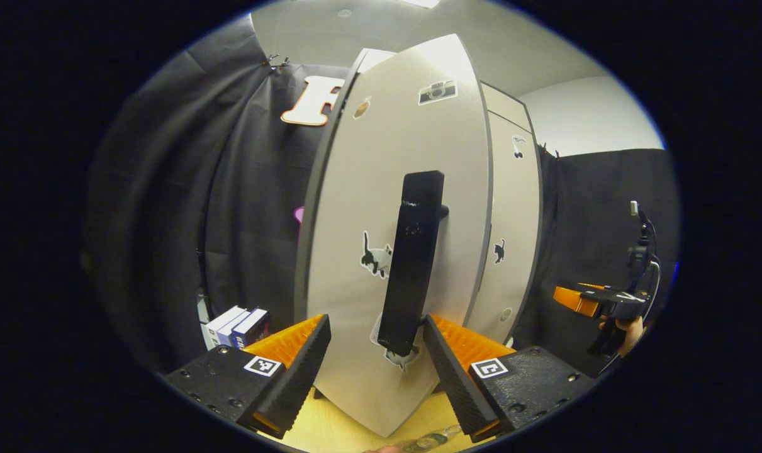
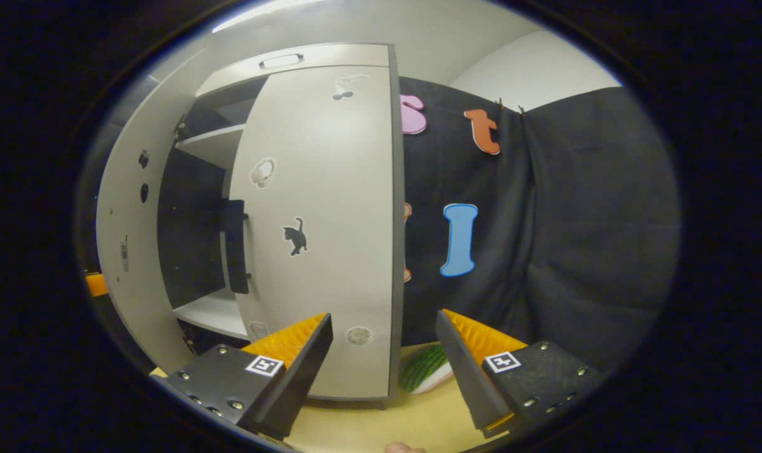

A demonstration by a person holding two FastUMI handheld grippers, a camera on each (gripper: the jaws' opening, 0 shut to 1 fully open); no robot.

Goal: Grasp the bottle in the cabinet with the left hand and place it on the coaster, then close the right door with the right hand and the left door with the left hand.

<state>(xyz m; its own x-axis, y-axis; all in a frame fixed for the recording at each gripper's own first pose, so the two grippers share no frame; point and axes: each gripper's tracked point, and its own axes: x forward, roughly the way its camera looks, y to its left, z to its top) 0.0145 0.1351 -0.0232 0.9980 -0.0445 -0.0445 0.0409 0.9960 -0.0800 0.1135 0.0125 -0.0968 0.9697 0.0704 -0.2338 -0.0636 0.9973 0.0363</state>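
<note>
Left door (image 1: 381, 207) ajar, its upright handle (image 1: 413, 264) dead ahead of the left claw (image 1: 375, 352), released; right claw (image 2: 384, 352), released, faces the right door (image 2: 318, 220).

I see a pale yellow wooden tabletop (image 2: 381, 421) carrying a tall light-grey cabinet (image 2: 321, 207) with dark-edged doors. Just beside its right side lies a green ridged, slice-shaped object with a pale rim (image 2: 426, 370). Left of the cabinet, a row of books (image 1: 237, 325) stands.
</note>
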